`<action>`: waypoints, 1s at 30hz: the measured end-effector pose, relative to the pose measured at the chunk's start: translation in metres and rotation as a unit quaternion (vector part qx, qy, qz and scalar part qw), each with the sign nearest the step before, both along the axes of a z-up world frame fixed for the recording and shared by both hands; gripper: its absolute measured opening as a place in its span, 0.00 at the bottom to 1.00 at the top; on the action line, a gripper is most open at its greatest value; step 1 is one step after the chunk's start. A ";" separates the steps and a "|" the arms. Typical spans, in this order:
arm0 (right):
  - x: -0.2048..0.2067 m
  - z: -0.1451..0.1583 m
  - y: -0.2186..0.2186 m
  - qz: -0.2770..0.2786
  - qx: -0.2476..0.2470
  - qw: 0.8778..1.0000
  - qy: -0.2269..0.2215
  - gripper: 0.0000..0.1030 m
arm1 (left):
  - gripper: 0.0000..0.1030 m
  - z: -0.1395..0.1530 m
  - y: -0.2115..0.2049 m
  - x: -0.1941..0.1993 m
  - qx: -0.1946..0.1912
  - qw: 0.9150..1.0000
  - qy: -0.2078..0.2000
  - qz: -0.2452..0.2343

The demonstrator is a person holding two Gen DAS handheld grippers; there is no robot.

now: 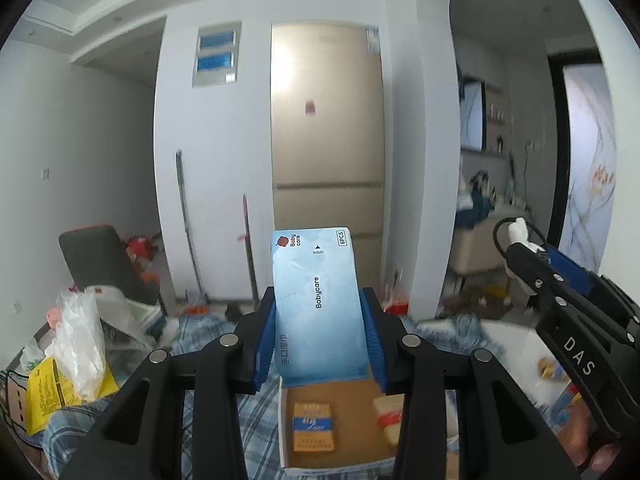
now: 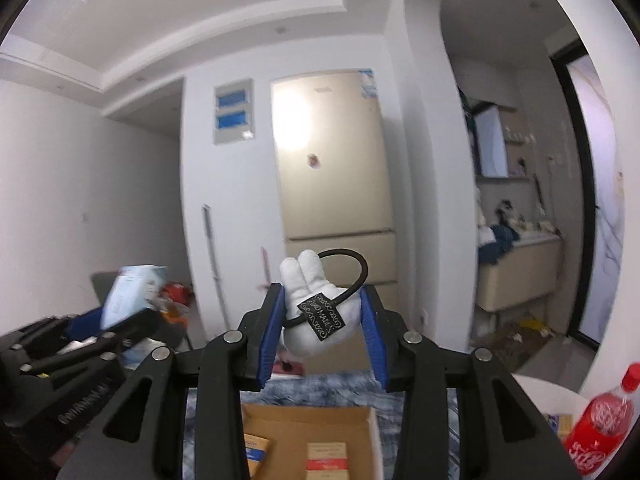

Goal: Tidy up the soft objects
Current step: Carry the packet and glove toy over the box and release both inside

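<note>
The blue wipes pack (image 1: pixel 318 304) is up in the air, pinched between the blue pads of the left tongs (image 1: pixel 320 336). It is flat and light blue, stands on end, and says "Babycare" down its front. Its top edge sticks out past the tips of the tongs, and there is open room all around that top part. The white plush toy (image 2: pixel 316 312) is held up in the air too, squeezed by the right tongs (image 2: pixel 322 328). It is soft and puffy with two long ears pointing up, a black cord loop (image 2: pixel 354 270) and a small black tag (image 2: pixel 322 316) on its front. Both tongs are held high, side by side, with a gap of air between them. Right under them sits an open cardboard box (image 1: pixel 284 432) with white walls and a brown floor. Inside lie an orange and blue packet (image 1: pixel 313 426) flat on the left side and a tan packet (image 1: pixel 390 412) by the right wall, with bare floor between them. The box sits on a blue plaid cloth (image 1: pixel 256 420). Near the left edge of the cloth are a yellow packet (image 1: pixel 44 392) and a clear plastic bag (image 1: pixel 78 344). A red soda bottle (image 2: pixel 600 424) stands far right. A tall beige fridge (image 1: pixel 326 128) is against the far wall.
</note>
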State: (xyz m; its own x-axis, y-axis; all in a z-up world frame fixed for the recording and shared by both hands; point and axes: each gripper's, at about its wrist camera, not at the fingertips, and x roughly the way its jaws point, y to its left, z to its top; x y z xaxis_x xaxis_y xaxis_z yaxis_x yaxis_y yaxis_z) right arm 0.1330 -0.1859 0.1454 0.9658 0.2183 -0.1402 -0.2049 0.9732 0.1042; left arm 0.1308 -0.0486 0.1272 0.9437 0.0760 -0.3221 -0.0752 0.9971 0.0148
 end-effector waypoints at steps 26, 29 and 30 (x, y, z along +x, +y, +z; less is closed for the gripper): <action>0.086 -0.149 0.026 0.037 -0.094 0.968 0.230 0.39 | 0.40 -0.149 0.009 0.102 0.009 0.977 0.212 0.018; 0.086 -0.153 0.029 0.043 -0.096 0.965 0.240 0.41 | 0.53 -0.149 0.011 0.101 0.007 0.977 0.210 0.027; 0.085 -0.155 0.028 0.045 -0.094 0.965 0.242 0.42 | 0.58 -0.147 0.012 0.099 0.004 0.979 0.203 0.030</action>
State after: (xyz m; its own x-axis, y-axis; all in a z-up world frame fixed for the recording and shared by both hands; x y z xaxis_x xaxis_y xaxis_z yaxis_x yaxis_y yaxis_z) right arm 0.2177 -0.1575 -0.0096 0.7563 0.2243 -0.6145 -0.2601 0.9650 0.0322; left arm 0.2302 -0.0365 -0.0197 0.7319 0.1311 -0.6686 -0.1199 0.9908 0.0630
